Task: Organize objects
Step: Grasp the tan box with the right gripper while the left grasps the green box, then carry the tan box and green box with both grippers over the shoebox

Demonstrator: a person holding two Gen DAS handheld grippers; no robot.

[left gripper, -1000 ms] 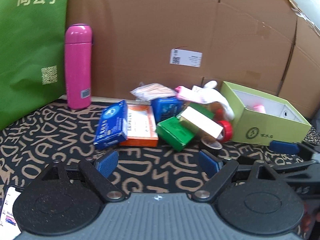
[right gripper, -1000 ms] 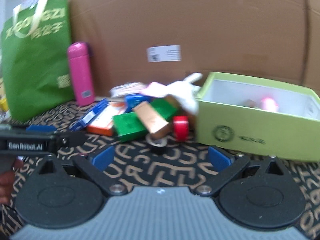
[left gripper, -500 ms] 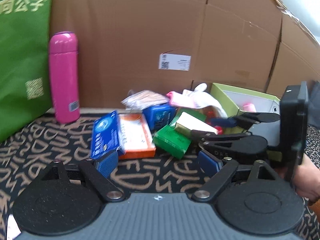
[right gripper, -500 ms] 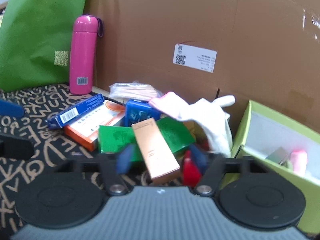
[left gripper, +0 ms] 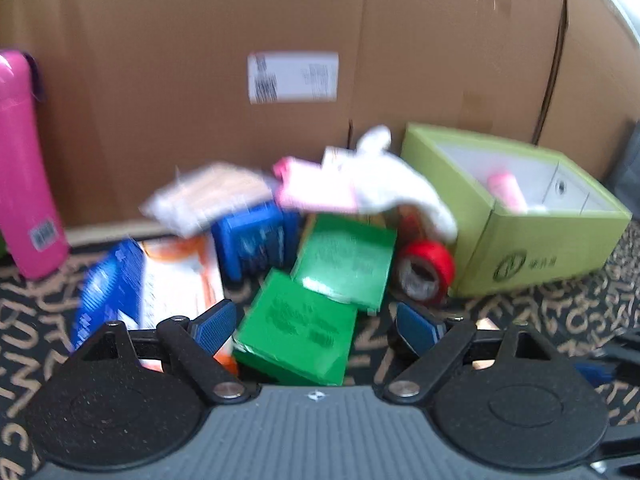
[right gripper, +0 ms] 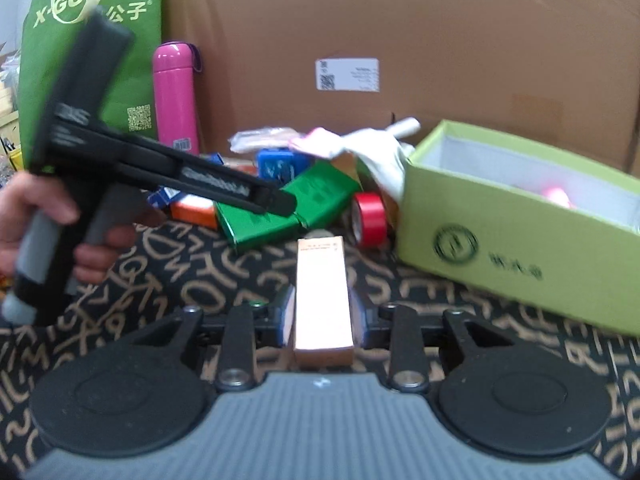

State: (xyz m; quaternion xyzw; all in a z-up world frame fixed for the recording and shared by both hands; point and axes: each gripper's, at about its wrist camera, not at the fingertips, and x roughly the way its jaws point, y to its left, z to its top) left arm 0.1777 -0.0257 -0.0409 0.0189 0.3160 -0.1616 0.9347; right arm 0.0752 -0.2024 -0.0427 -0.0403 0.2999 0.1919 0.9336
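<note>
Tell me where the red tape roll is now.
In the left wrist view the red tape roll stands on edge right of centre, between the green boxes and the lime box, under the white cloth.

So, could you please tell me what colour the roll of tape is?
Red tape roll, beside the green box; clearest in the right wrist view.

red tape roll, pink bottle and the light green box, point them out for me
red tape roll [right gripper: 370, 216], right wrist view, on its red outer band
pink bottle [right gripper: 176, 98], right wrist view, middle of its body
light green box [right gripper: 516, 236], right wrist view, on its front wall
</note>
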